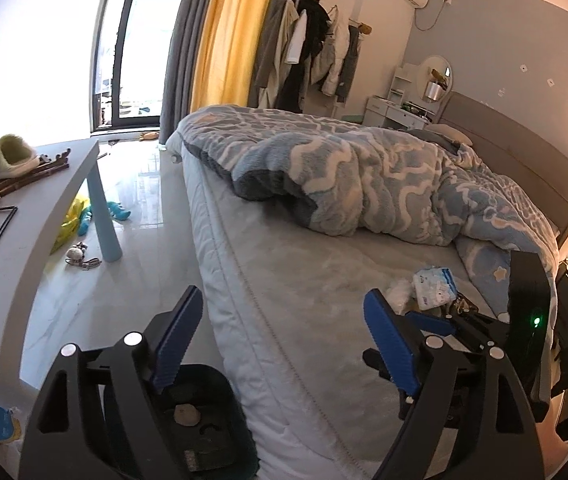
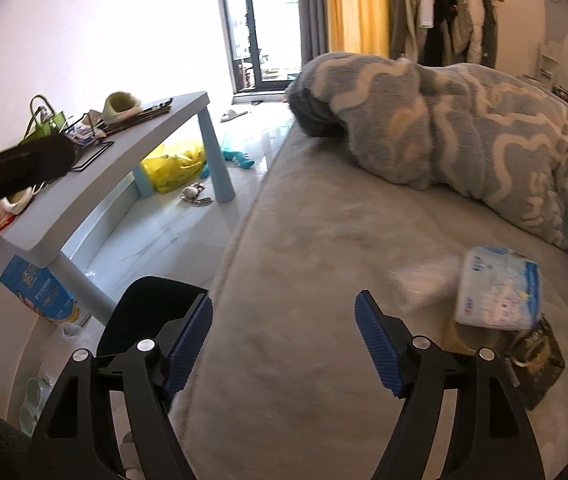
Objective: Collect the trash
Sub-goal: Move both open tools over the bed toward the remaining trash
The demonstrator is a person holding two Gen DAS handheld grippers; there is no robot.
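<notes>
My left gripper (image 1: 284,304) hangs open over the bed's near edge, with nothing between its blue pads (image 1: 175,340). Under its left finger stands a dark trash bin (image 1: 223,396) with scraps inside. Ahead to the right on the mattress lie a white-and-blue tissue pack (image 1: 434,284), a white crumpled tissue (image 1: 398,292) and a dark wrapper (image 1: 464,306). My right gripper (image 2: 284,304) is open and empty above the grey sheet. The tissue pack (image 2: 498,292) and the dark wrapper (image 2: 538,364) lie just right of it, the bin (image 2: 147,308) just left.
A blue-and-white quilt (image 1: 364,172) is bunched across the far side of the bed. A pale blue table (image 2: 95,200) with a slipper, a green bag and a wire stand is on the left. A yellow bag (image 2: 175,168), a blue toy and keys lie on the floor.
</notes>
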